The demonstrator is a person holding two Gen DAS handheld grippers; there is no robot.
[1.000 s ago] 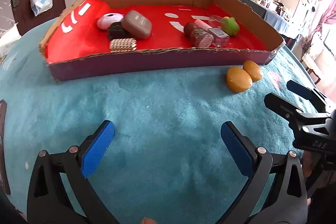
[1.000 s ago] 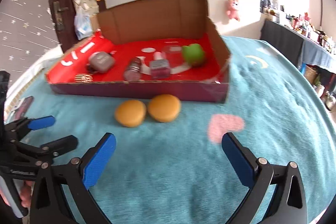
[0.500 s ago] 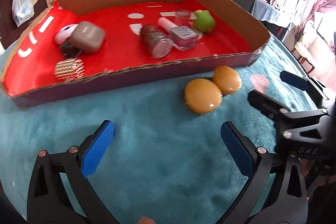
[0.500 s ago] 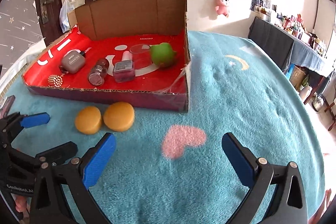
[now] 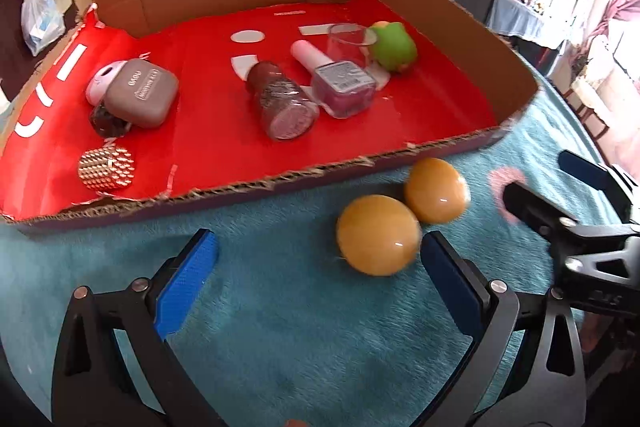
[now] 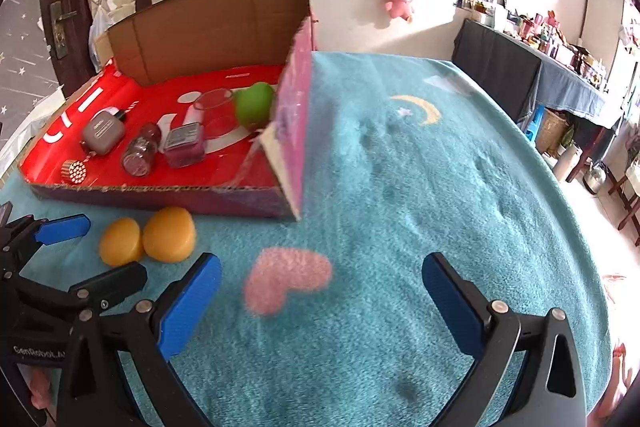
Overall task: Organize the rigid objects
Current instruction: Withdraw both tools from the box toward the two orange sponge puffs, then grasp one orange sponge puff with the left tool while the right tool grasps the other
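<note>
Two orange rounded objects lie side by side on the teal cloth in front of the cardboard tray: the nearer one (image 5: 378,235) (image 6: 120,241) and the farther one (image 5: 436,195) (image 6: 169,235). My left gripper (image 5: 316,279) is open and empty; its right finger is just beside the nearer orange object. It also shows in the right wrist view (image 6: 80,251). My right gripper (image 6: 320,299) is open and empty over a pink heart (image 6: 286,279) on the cloth. It also shows in the left wrist view (image 5: 560,187), to the right of the orange objects.
The red-lined cardboard tray (image 5: 280,183) (image 6: 160,193) holds a grey case (image 5: 142,93), a glitter jar (image 5: 280,101), a nail polish bottle (image 5: 340,83), a clear cup (image 5: 348,39), a green toy (image 5: 394,45) and a studded disc (image 5: 106,169). Teal cloth (image 6: 420,187) stretches right.
My left gripper has moved forward and right, bringing the orange objects close to its right finger. My right gripper has swung to the right, away from the tray front.
</note>
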